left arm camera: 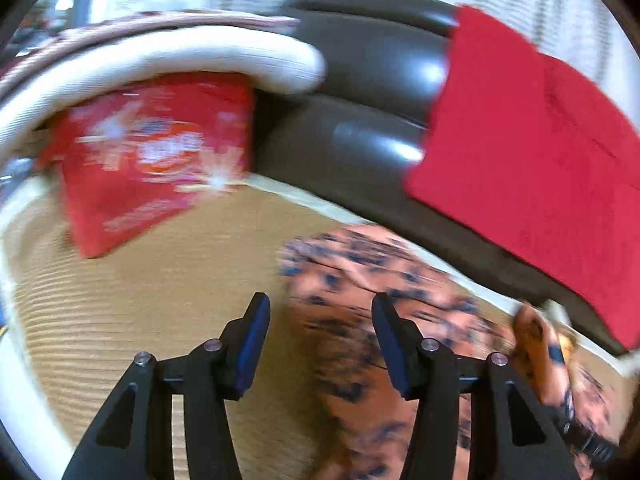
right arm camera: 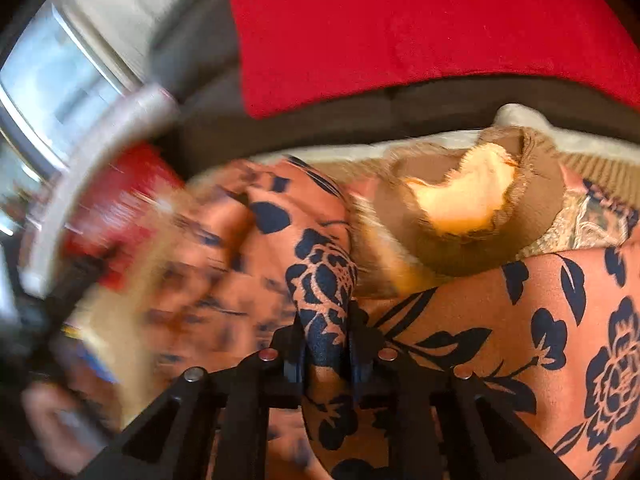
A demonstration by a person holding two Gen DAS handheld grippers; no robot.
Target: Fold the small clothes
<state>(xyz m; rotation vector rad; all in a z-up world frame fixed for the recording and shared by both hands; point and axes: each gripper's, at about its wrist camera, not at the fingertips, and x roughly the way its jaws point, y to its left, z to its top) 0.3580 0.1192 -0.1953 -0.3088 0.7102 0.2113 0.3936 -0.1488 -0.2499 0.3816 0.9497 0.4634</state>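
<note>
An orange garment with dark blue flowers (left arm camera: 360, 292) lies on a tan woven mat (left arm camera: 140, 300), blurred by motion in the left wrist view. My left gripper (left arm camera: 320, 320) is open and empty, its fingers (left arm camera: 256, 332) standing over the garment's left edge. In the right wrist view my right gripper (right arm camera: 326, 328) is shut on a bunched fold of the same orange floral garment (right arm camera: 560, 320), which spreads to the right and below.
A dark sofa (left arm camera: 360, 80) runs behind the mat with a red cloth (left arm camera: 540, 140) draped over it. A red patterned cushion (left arm camera: 152, 152) and a white curved rail (left arm camera: 160, 56) stand at the left. A brown garment (right arm camera: 472, 208) lies beyond the floral one.
</note>
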